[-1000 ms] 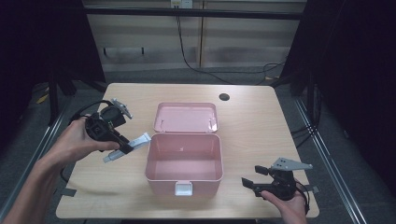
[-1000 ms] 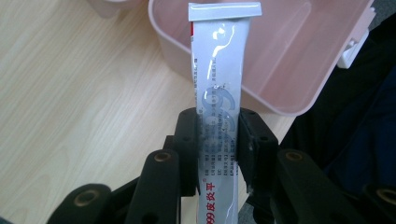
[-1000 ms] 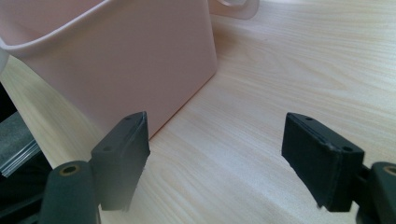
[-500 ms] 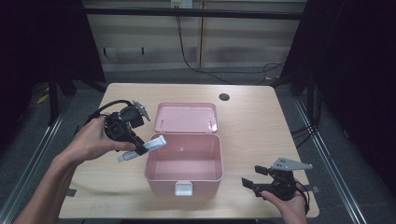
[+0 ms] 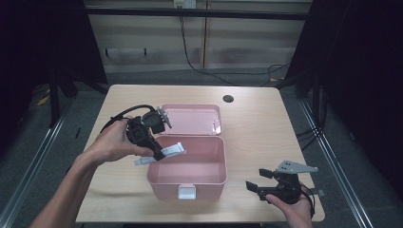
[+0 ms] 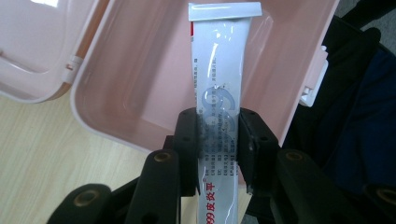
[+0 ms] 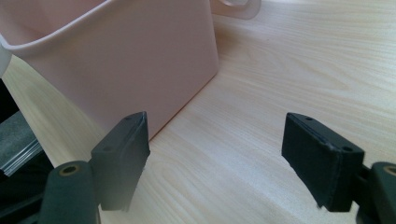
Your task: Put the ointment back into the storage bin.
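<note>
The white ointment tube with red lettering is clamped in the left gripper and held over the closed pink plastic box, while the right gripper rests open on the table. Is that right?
Not quite: the pink plastic box is open, its lid folded back, as the high view shows. The white ointment tube is indeed clamped in the left gripper, and the right gripper rests open on the table.

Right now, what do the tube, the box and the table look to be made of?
Tube: likely glossy laminate or soft plastic; shiny, with a flat crimped end.
Box: apparently moulded pink plastic, smooth with a slight sheen, rounded rim.
Table: light wood or wood-look laminate; visible grain, matte.
</note>
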The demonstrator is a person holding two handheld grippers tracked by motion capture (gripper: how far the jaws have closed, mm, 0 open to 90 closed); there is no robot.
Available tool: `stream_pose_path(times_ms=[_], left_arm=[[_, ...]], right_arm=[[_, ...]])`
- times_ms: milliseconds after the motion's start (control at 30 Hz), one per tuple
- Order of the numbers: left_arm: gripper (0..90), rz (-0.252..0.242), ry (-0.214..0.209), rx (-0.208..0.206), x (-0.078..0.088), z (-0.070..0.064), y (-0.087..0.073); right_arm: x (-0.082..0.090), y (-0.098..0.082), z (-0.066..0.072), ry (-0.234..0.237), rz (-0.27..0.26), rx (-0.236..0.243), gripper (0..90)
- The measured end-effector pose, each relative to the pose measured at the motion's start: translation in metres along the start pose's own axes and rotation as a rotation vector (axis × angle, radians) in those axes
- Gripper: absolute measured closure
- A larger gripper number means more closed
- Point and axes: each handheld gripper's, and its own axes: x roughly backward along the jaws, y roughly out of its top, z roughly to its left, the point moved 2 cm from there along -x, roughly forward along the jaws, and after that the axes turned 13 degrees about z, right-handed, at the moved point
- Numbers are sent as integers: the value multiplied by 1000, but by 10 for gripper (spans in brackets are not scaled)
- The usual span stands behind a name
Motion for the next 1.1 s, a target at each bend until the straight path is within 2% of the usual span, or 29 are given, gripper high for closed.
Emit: stream_pose_path(times_ms=[100,167,233,433,500,533,567,633,700,733,833,900,1000,1100], left_arm=[[709,2,-15,-6,-2,0,3],[709,13,-10,-10,-5,-1,8],[709,16,-10,-33,-7,-7,18],[709,29,-10,-73,-10,-14,32],[709,-5,-16,-72,-14,-15,38],[709,-5,-16,-72,-14,-15,38],[709,5,-34,-78,-18,-14,41],[708,-2,-31,-82,-22,-15,43],[709,8,-34,-93,-27,-15,47],[708,25,-50,-103,-33,-17,50],[708,35,-44,-104,-38,-17,52],[708,42,-55,-113,-42,-18,54],[708,74,-68,-132,-53,-20,59],[709,79,-75,-136,-57,-21,61]], right_arm=[[0,0,0,-1,-2,1,232],[0,0,0,0,0,0,232],[0,0,0,1,-1,1,232],[0,0,0,1,-3,3,233],[1,0,0,2,-2,6,233],[1,0,0,3,-1,5,232],[1,0,0,3,-1,5,232],[0,0,0,5,-2,3,232],[0,0,0,6,-1,0,232],[0,0,0,5,-2,2,232],[0,0,0,4,-3,3,232],[1,-1,0,2,-3,6,232],[0,0,0,4,-3,3,232],[0,0,1,3,-2,2,232]])
